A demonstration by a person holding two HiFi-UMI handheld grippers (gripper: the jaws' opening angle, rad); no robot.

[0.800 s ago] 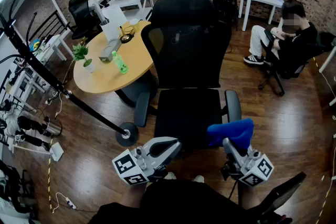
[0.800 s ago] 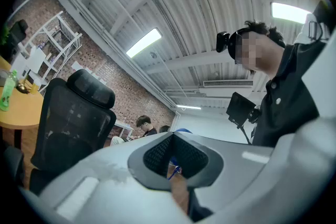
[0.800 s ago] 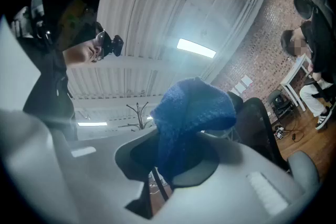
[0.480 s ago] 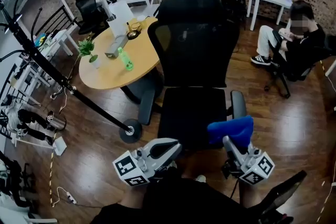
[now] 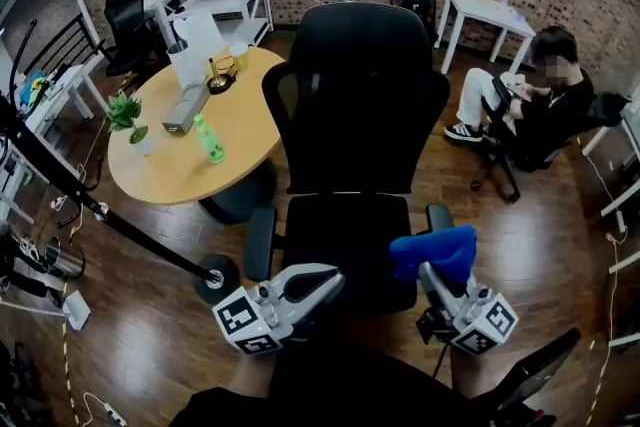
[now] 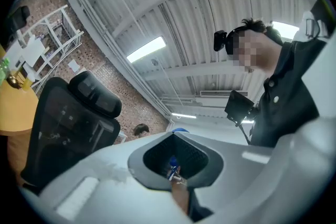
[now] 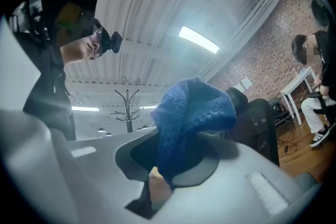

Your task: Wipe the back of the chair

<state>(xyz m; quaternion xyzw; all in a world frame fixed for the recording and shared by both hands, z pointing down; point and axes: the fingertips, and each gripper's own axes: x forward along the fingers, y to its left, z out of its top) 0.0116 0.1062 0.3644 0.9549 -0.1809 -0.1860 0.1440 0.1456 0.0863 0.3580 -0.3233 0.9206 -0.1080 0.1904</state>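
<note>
**Head view.** Your left gripper (image 5: 318,281) and right gripper (image 5: 432,277) hang side by side at the near edge of the seat. The chair (image 5: 360,105) has its back ahead of both, apart from them.

**Left gripper view.** The left gripper (image 6: 176,136) has its jaws together with nothing between them. The chair (image 6: 68,123) stands beyond, to their left.

**Right gripper view.** The right gripper (image 7: 178,140) is clamped on the blue cloth (image 7: 191,113), which bulges above the jaws. The chair (image 7: 262,123) stands beyond, to their right.

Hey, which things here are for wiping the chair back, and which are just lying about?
For the job: black chair, blue cloth in the right gripper.
Just lying about: round table, green bottle, potted plant, white shelves.
</note>
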